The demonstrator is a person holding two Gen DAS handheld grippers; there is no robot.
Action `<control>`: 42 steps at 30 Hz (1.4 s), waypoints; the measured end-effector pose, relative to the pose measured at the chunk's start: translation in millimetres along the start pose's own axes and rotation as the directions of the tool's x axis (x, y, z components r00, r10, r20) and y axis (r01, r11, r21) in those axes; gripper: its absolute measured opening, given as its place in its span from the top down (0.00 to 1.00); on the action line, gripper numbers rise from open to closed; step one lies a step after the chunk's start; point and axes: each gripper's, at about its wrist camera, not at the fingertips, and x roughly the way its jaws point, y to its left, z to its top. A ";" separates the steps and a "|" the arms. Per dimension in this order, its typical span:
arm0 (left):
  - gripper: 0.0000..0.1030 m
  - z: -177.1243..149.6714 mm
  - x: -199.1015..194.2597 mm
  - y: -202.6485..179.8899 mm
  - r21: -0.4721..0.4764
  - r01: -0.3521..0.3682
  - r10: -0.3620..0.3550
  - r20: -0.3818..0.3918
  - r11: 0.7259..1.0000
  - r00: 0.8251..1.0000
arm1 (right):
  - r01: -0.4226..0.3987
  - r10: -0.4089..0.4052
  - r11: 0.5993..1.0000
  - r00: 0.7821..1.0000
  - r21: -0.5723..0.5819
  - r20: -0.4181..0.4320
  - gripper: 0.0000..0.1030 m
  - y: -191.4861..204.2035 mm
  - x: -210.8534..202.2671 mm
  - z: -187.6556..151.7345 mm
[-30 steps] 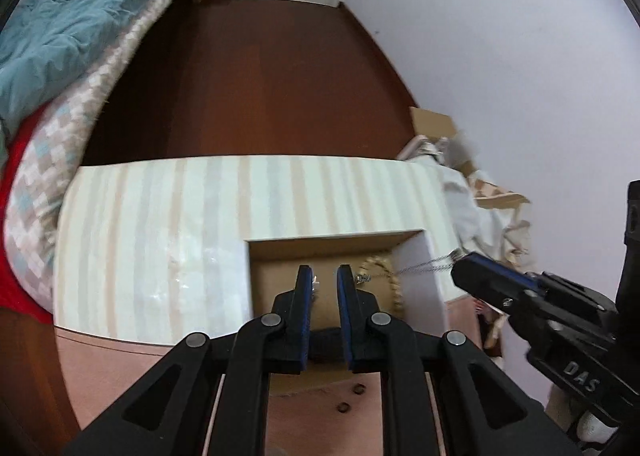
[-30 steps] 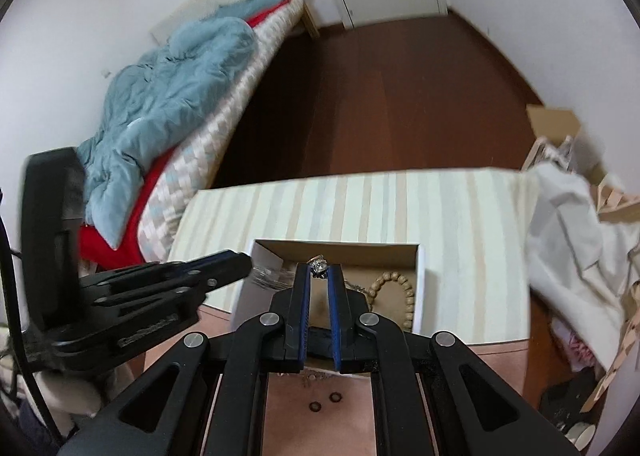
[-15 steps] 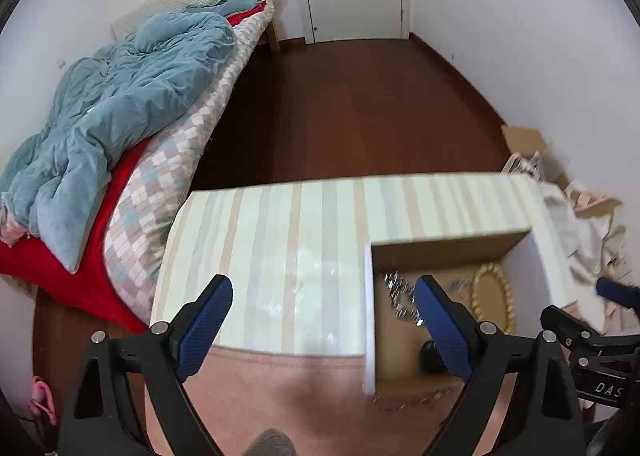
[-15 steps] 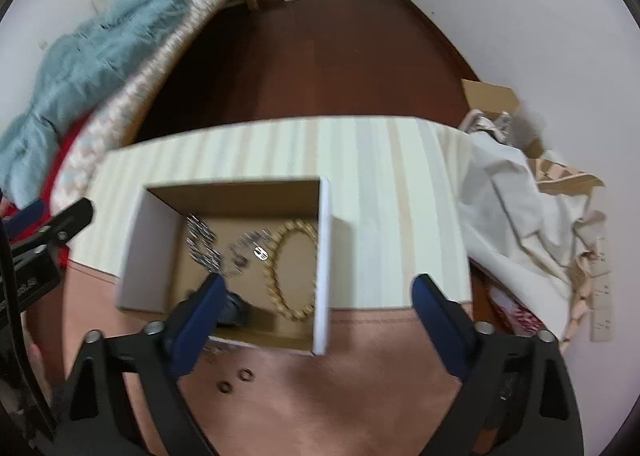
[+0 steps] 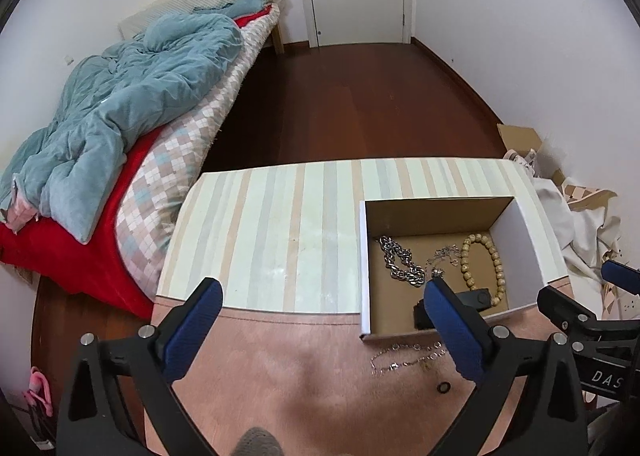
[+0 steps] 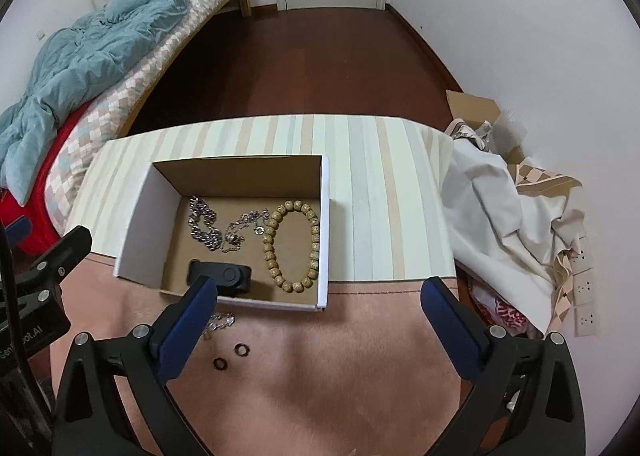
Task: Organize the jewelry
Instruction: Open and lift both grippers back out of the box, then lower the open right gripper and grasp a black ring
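An open cardboard box (image 6: 136, 232) (image 5: 532, 240) sits on the table. It holds a thick silver chain (image 6: 204, 222) (image 5: 402, 262), a thin silver necklace (image 6: 246, 226) (image 5: 444, 256), a wooden bead bracelet (image 6: 292, 246) (image 5: 484, 264) and a black flat object (image 6: 224, 274) (image 5: 474, 298). A thin chain (image 5: 404, 358) (image 6: 220, 321) and two dark rings (image 6: 231, 356) lie on the pink cloth in front of the box; one ring (image 5: 443, 388) shows in the left wrist view. My left gripper (image 5: 320, 328) and right gripper (image 6: 320, 324) are both open and empty, above the table's near side.
The table has a striped cloth (image 5: 288, 224) at the back and a pink cloth (image 6: 320, 376) in front. A bed with a blue quilt (image 5: 128, 96) stands left. White fabric and cardboard (image 6: 508, 192) pile up right of the table.
Both grippers were shut over the box a second ago, each on a small jewelry piece. They have opened wide and pulled back toward the near edge. The necklace pieces now lie in the box.
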 end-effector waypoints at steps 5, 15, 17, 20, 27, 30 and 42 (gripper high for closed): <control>0.00 -6.4 -28.3 0.5 -0.004 -0.007 0.007 0.040 1.000 0.999 | 0.012 -0.012 1.000 0.999 0.000 0.045 0.00 1.8 -29.6 -7.2; 0.00 -24.1 -92.8 3.1 -0.010 -0.007 0.008 0.127 1.000 0.992 | 0.051 -0.049 0.999 0.986 -0.008 0.158 0.00 7.6 -103.6 -28.7; 0.00 -26.8 -104.9 4.3 -0.010 -0.004 0.006 0.140 1.000 0.990 | 0.055 -0.052 0.998 0.983 -0.010 0.177 0.00 10.0 -116.8 -33.6; 0.00 -32.0 -122.6 6.7 -0.013 0.005 -0.003 0.158 1.000 0.987 | 0.058 -0.055 0.998 0.978 -0.011 0.201 0.00 13.0 -135.8 -41.1; 0.00 -44.3 -152.4 15.4 -0.024 0.006 -0.001 0.190 1.000 0.982 | 0.046 -0.044 0.999 0.970 -0.003 0.241 0.00 20.8 -173.2 -57.8; 0.00 -49.9 -158.8 18.4 -0.031 -0.005 0.011 0.187 1.000 0.982 | 0.027 -0.028 1.000 0.967 0.008 0.252 0.00 23.6 -185.0 -65.4; 0.00 -94.7 -91.1 36.4 -0.080 -0.176 0.181 0.063 0.981 0.981 | -0.090 0.081 0.994 0.987 0.057 0.138 0.22 10.8 -108.5 -112.3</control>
